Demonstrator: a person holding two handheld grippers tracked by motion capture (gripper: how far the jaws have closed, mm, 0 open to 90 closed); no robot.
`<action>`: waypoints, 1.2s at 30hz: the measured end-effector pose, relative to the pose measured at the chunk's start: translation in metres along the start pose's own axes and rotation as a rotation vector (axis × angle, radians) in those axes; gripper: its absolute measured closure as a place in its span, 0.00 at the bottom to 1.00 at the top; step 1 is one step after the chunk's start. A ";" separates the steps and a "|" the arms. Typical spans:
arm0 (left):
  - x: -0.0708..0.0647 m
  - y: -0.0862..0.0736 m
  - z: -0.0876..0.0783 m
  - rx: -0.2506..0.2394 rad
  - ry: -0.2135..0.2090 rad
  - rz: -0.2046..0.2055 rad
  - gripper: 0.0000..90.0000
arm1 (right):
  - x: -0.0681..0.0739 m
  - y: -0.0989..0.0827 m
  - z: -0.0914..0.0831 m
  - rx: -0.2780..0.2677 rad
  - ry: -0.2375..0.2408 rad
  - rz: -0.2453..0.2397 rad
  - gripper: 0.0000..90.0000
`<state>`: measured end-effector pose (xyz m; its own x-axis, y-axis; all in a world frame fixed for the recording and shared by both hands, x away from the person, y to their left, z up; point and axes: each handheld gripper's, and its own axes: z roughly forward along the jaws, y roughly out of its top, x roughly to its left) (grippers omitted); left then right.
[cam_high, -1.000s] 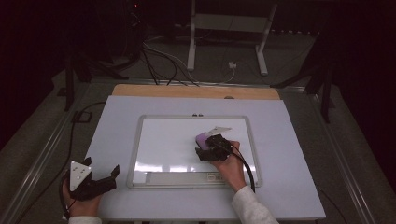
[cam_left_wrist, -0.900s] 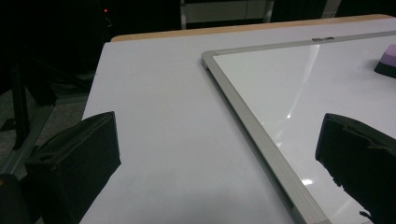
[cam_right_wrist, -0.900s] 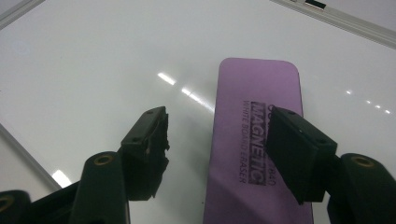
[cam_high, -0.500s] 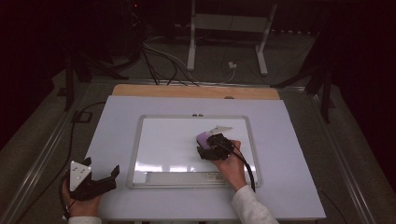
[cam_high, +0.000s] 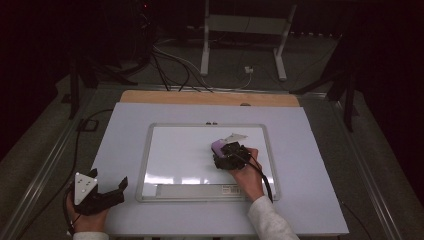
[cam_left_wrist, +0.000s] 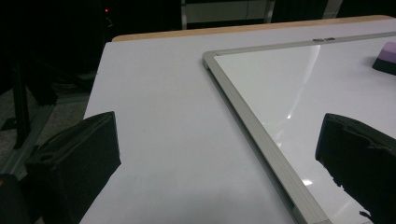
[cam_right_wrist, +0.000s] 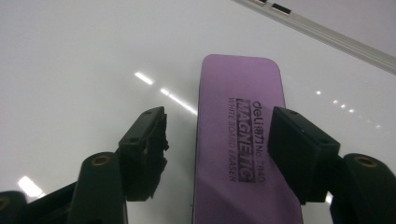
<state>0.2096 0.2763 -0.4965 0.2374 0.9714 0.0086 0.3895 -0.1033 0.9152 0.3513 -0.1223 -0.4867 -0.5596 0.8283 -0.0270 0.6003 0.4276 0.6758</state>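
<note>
The right gripper (cam_right_wrist: 217, 135) is sitting half open around the purple eraser (cam_right_wrist: 240, 140) lying flat on the whiteboard (cam_high: 180, 155), with a gap on one side, so the eraser may be slipping sideways if it closes crooked.

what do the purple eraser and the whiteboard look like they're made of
Eraser: likely foam or soft plastic, matte purple top with printed black lettering, darker base under it.
Whiteboard: glossy white coated surface, mirroring lights as bright streaks; its frame looks like brushed grey metal, probably aluminium.
</note>
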 end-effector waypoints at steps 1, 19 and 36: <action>0.000 0.000 0.000 -0.001 0.000 0.000 0.01 | -0.003 0.001 0.000 -0.001 -0.001 0.007 0.42; 0.000 0.000 0.000 0.001 0.001 0.001 0.01 | -0.023 -0.007 0.000 0.009 -0.087 0.095 0.70; 0.000 0.000 0.001 0.004 0.000 -0.001 0.01 | -0.026 -0.010 -0.023 -0.089 -0.103 0.176 0.72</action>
<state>0.2102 0.2757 -0.4973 0.2372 0.9714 0.0081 0.3927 -0.1035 0.9138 0.3467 -0.1565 -0.4762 -0.3867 0.9218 0.0252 0.6285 0.2435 0.7388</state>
